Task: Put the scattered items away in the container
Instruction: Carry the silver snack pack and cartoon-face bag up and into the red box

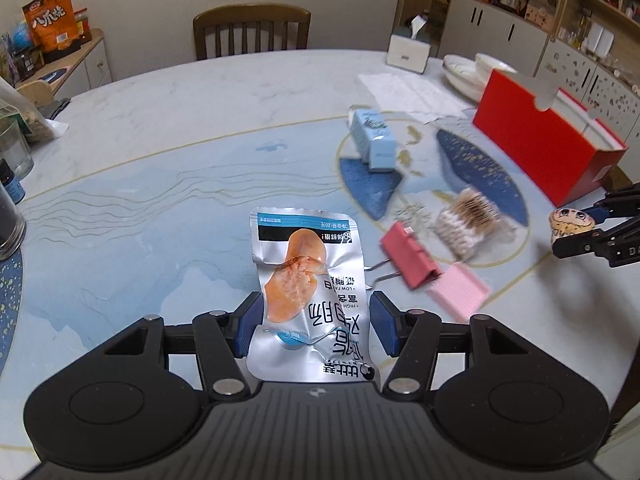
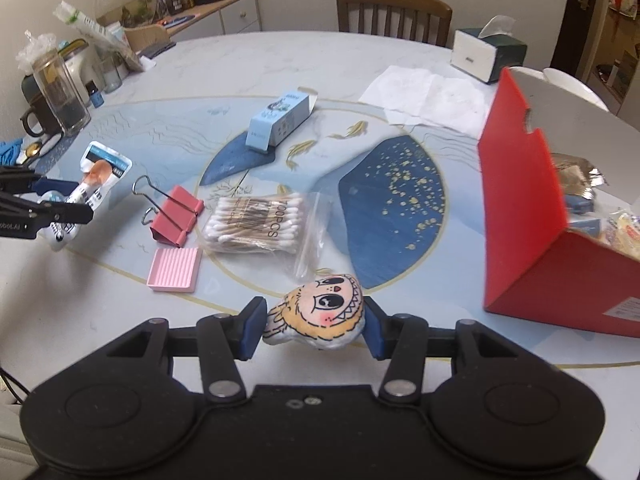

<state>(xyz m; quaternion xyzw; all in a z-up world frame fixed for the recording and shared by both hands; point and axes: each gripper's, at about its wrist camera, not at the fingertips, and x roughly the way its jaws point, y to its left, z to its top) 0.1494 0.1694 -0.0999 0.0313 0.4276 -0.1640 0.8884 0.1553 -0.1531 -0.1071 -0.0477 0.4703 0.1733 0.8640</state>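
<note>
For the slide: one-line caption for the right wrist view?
Right gripper holds a cartoon-face plush near the red box; cotton swabs remain on the table.

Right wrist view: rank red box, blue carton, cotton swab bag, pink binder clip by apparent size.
1. red box, clearly largest
2. cotton swab bag
3. blue carton, close to the bag, though farther from the camera, so unsure
4. pink binder clip, smallest

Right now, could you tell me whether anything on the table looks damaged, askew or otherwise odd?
Two things stand out. The silver snack pouch in the left hand-held gripper is crumpled and creased. The light blue carton lies on its side with an end flap open. The red box has a notch in its upper edge, possibly a tear.
</note>
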